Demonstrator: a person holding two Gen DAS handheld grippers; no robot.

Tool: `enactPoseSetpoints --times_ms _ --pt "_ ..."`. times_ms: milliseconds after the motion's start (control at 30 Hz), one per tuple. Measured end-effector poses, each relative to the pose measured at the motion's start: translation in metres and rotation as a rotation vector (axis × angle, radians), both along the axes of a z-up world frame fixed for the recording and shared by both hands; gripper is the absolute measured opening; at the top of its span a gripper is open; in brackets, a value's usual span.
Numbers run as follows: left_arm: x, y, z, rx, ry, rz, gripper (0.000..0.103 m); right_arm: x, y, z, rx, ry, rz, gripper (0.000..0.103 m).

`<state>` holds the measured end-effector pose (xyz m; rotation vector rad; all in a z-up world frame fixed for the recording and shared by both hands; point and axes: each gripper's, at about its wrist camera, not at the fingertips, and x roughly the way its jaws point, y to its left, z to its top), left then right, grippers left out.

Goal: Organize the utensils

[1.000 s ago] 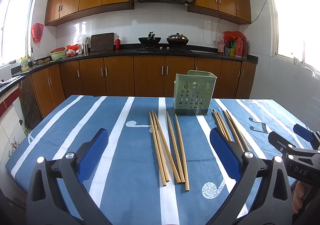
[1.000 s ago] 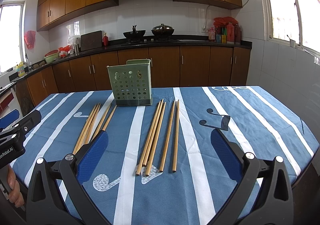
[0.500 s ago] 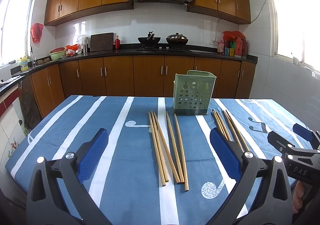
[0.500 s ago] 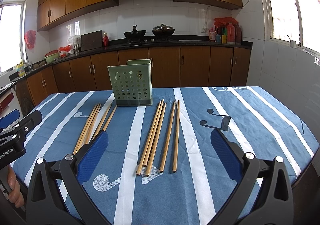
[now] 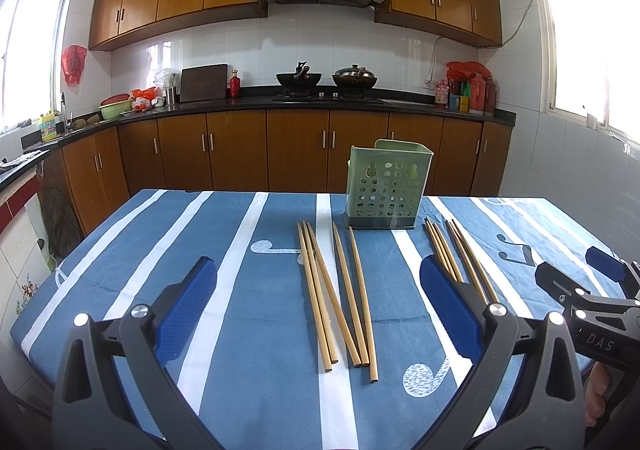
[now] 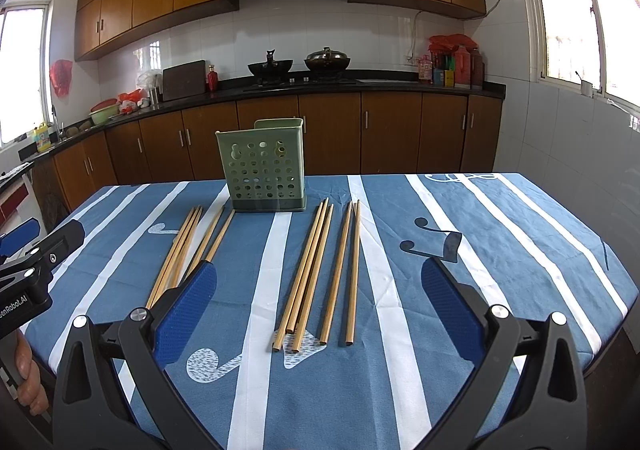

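A green perforated utensil holder stands upright at the far side of the table. Two groups of several wooden chopsticks lie flat in front of it. One group lies left of the holder, between my left gripper's open blue pads. The other group lies to the right, between my right gripper's open pads. Both grippers hover above the near table edge, empty. Each wrist view shows the other gripper at its side edge.
The table wears a blue cloth with white stripes. Behind it runs a kitchen counter with woks, bottles and wooden cabinets. A hand holds the left gripper's handle at the lower left of the right wrist view.
The left wrist view has shifted very slightly; the chopsticks and holder sit where they were. Both grippers stay open.
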<state>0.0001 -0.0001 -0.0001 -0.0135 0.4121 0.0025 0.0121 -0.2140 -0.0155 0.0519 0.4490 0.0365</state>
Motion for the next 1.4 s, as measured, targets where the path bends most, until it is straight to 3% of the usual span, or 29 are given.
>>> enactPoseSetpoints --times_ms 867,1133,1333,1400 --pt "0.001 -0.002 -0.001 -0.001 0.005 0.002 0.099 0.001 -0.001 -0.002 0.0 0.002 -0.001 0.101" --pt "0.023 0.005 -0.019 -0.013 0.109 0.063 0.099 0.021 -0.022 -0.013 0.048 0.079 -0.033 0.101" --pt "0.042 0.028 -0.039 -0.026 0.202 0.112 0.099 0.06 -0.042 -0.034 0.085 0.224 -0.081 0.084" --pt "0.048 0.036 -0.044 -0.054 0.231 0.111 0.099 0.077 -0.045 -0.045 0.093 0.281 -0.084 0.071"
